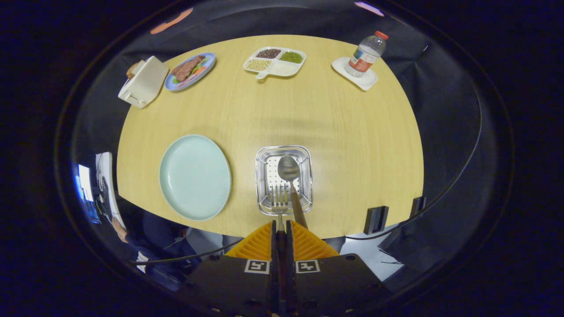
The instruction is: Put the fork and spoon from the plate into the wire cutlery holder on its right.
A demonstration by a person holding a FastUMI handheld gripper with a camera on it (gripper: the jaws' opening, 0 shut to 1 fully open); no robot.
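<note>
Steel tines of the fork (279,203) are hanging over the wire cutlery holder (284,179), its handle pinched in the claw (281,226). The spoon (291,176) is already leaning inside. The plate (194,177) is sitting bare on the tabletop (352,132). Lowering the fork squarely before letting go seems wise.

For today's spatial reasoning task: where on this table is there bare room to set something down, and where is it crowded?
Free: the wide stretch of table between the far dishes and the wire cutlery holder, plus right of the holder. Crowded: the far edge, and the holder, where the gripper, shut on the fork, hovers beside the spoon.
</note>
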